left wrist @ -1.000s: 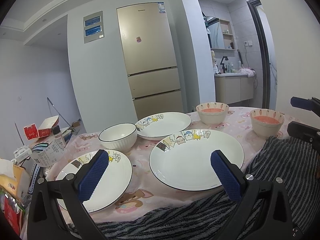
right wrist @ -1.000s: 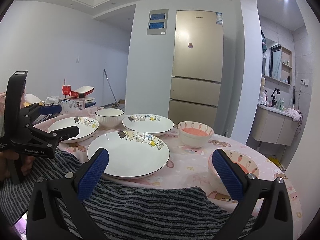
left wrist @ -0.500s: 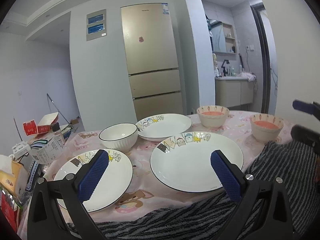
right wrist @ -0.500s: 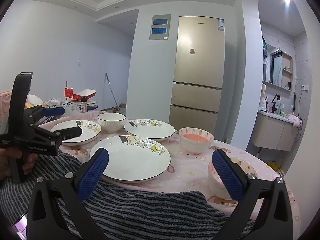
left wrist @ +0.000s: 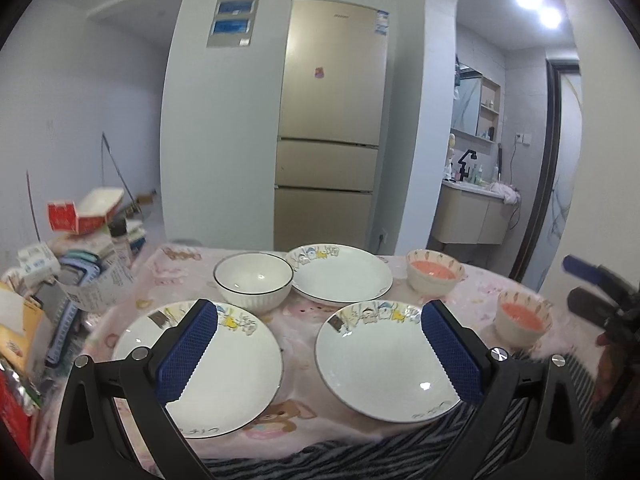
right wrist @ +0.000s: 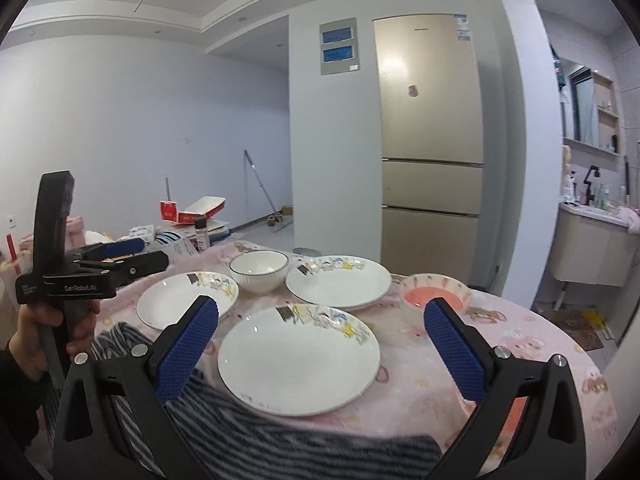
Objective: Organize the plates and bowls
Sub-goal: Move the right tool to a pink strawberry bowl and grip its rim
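Note:
Three white plates with cartoon rims lie on the pink tablecloth: a near left plate (left wrist: 224,364), a near right plate (left wrist: 384,360) and a far plate (left wrist: 344,276). A white ribbed bowl (left wrist: 253,280) stands between the far and left plates. Two carrot-pattern bowls with pink insides stand at right, one far (left wrist: 434,276) and one near (left wrist: 522,316). My left gripper (left wrist: 320,360) is open and empty, above the table's near edge between the two near plates. My right gripper (right wrist: 320,356) is open and empty, above the near right plate (right wrist: 298,356).
A striped grey cloth (right wrist: 280,444) hangs over the table's near edge. Boxes and clutter (left wrist: 80,248) pile up at the table's left. A gold fridge (left wrist: 332,120) stands behind. The left gripper shows in the right wrist view (right wrist: 120,258).
Both grippers have risen and moved forward over the table, so the plates sit lower and closer in both views. Both stay open. No dish has moved.

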The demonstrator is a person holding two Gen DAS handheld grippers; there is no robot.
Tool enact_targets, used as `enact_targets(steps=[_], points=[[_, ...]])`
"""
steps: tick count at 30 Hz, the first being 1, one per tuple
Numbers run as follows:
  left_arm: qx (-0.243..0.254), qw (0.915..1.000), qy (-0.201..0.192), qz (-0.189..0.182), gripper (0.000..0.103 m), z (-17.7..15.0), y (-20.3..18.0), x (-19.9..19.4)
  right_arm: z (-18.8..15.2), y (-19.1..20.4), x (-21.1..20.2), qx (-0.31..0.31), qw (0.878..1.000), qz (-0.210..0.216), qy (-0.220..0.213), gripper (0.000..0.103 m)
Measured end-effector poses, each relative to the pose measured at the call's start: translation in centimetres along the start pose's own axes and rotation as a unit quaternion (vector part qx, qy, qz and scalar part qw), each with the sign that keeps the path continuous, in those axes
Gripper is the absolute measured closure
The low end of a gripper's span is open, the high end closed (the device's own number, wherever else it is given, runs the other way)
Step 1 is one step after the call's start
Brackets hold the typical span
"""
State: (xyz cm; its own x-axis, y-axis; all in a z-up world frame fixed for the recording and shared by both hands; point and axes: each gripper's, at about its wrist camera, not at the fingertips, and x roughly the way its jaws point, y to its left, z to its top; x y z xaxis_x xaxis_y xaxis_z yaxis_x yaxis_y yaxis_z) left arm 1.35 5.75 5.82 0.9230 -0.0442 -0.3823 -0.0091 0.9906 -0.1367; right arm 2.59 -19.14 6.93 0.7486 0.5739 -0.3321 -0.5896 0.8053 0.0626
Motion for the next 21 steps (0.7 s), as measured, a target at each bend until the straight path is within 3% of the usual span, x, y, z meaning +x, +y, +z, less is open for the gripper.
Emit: enact_targets(steps=[5,9,13,18,21], points=[[-0.048,0.9982,0.035,0.010,0.000,1.6,2.5,2.3,1.1,0.6,3.7,-0.003,0.999,0.039,0.038,0.014],[-0.101,0.9931,0.057,-0.013,0.000,2.0,5.0,3.5,1.5,0.7,6.3,-0.009,0.996,0.057,0.064,0.021],[-0.093,0.9932,0.070,0.006,0.001,2.4,6.0,4.8,1.9,-0.4,8.1,0.002,0.995,0.056,0.080,0.022],[-0.103,0.9887,0.101,-0.038,0.001,3.0,4.7,7.2,3.0,-3.5,8.5,0.000,0.996,0.017,0.086,0.024],[-0.094,0.9881,0.109,-0.055,0.001,4.1,1.8,9.1,3.8,-7.1,8.3,0.008,0.996,-0.036,0.081,0.044]])
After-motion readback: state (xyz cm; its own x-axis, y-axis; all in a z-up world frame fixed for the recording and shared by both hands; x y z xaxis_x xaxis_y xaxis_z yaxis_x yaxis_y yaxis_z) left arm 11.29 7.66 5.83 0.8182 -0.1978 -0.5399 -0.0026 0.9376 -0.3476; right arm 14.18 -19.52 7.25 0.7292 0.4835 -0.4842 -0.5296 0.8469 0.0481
